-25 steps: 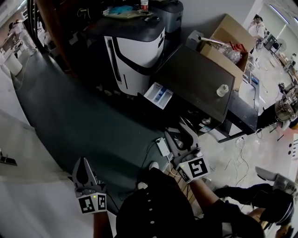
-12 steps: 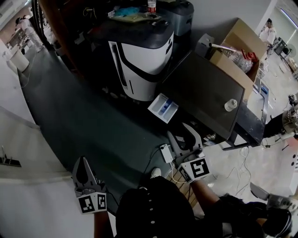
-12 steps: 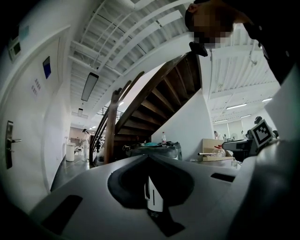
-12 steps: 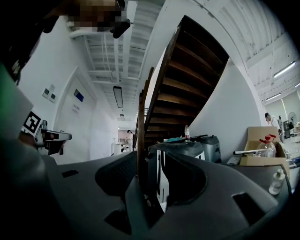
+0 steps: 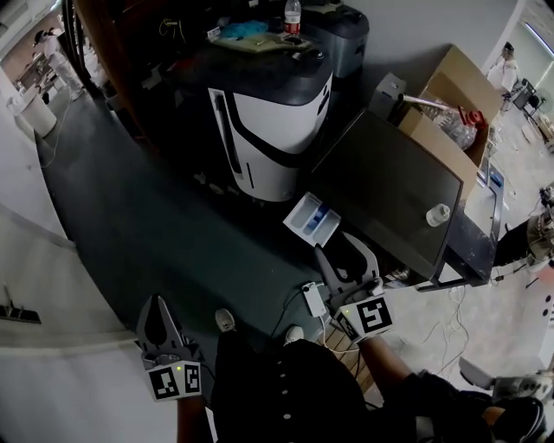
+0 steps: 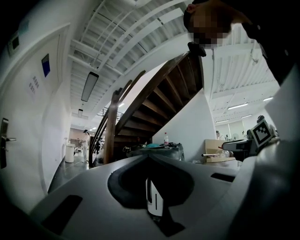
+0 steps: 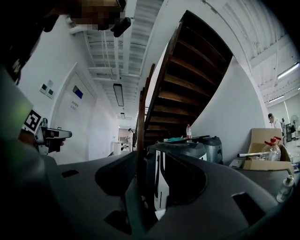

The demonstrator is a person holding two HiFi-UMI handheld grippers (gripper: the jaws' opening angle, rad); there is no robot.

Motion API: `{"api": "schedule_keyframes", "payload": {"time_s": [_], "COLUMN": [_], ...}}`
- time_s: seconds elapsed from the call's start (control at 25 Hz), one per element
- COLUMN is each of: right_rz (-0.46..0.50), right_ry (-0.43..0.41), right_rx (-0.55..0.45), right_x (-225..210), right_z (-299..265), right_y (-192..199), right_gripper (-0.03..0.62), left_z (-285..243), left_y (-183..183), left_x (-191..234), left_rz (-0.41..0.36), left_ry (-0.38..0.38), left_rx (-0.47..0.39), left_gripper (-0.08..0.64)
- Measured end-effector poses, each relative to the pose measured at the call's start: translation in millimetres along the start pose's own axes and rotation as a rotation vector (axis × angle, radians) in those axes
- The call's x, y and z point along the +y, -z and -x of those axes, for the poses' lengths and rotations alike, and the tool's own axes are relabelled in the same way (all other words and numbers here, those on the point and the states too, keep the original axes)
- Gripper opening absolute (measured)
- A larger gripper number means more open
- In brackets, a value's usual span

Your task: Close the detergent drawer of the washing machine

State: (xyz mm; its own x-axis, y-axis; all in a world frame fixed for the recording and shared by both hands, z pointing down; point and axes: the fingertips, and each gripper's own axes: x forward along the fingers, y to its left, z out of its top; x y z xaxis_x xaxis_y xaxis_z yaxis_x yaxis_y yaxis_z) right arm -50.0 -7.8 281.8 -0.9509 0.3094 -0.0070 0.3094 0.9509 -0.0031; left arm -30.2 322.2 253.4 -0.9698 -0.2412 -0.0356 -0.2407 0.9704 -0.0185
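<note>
The washing machine (image 5: 381, 186) has a dark top, and its white detergent drawer (image 5: 312, 218) with blue inserts stands pulled out at the front left corner. My right gripper (image 5: 338, 247) hovers just short of the drawer, open and empty. In the right gripper view a white corner of the drawer (image 7: 161, 213) shows low between the jaws of the right gripper (image 7: 157, 192). My left gripper (image 5: 156, 301) hangs far to the left over the dark floor, its fingers meeting at a point. In the left gripper view only a thin slit shows in the left gripper (image 6: 153, 199).
A black-and-white appliance (image 5: 268, 121) stands left of the washer, with a bottle (image 5: 293, 17) behind it. A white cup (image 5: 438, 215) sits on the washer top. A cardboard box (image 5: 441, 91) is behind, a power strip (image 5: 312, 298) with cables on the floor, and a wooden staircase (image 6: 154, 103) beyond.
Both grippers have travelled forward with the person. The washer and its open drawer now lie nearer to the right gripper. Neither gripper's jaws have changed.
</note>
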Motion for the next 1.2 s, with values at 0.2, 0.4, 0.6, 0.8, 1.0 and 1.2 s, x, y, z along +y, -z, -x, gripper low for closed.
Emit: {"api": "schedule_keyframes", "payload": {"time_s": [0.2,0.4,0.6,0.8,1.0,1.2], "right_rz": [0.002,0.027,0.040,0.038,0.039,0.037], "right_ry": [0.083,0.129,0.205,0.304,0.472,0.629], "right_rx": [-0.035,-0.019,0.004,0.000,-0.007,0.012], "right_x": [-3.2,6.4,14.7,18.5,14.1,19.2], "right_z": [-30.5,-64.6,-91.4,-107.1,-97.1,-76.2], "right_y": [-10.5,-16.1,-15.7,-18.0,-18.4,-9.8], "right_gripper": [0.184,0.184,0.184,0.184,0.184,0.184], "left_z": [-44.4,-86.1,-120.9,-154.8,-189.7,-214.9], "left_y": [2.3,-7.0,-1.9,4.9,7.9,15.4], "left_x": [21.9,56.4,85.0,106.0,114.8,111.2], "left_rz": [0.003,-0.003,0.011,0.030,0.027,0.023], "left_ry": [0.066,0.120,0.180,0.257,0.380,0.517], "left_rx": [-0.020,-0.034,-0.028,-0.017,-0.021,-0.012], "left_gripper": [0.004,0.004,0.003,0.003,0.003,0.004]}}
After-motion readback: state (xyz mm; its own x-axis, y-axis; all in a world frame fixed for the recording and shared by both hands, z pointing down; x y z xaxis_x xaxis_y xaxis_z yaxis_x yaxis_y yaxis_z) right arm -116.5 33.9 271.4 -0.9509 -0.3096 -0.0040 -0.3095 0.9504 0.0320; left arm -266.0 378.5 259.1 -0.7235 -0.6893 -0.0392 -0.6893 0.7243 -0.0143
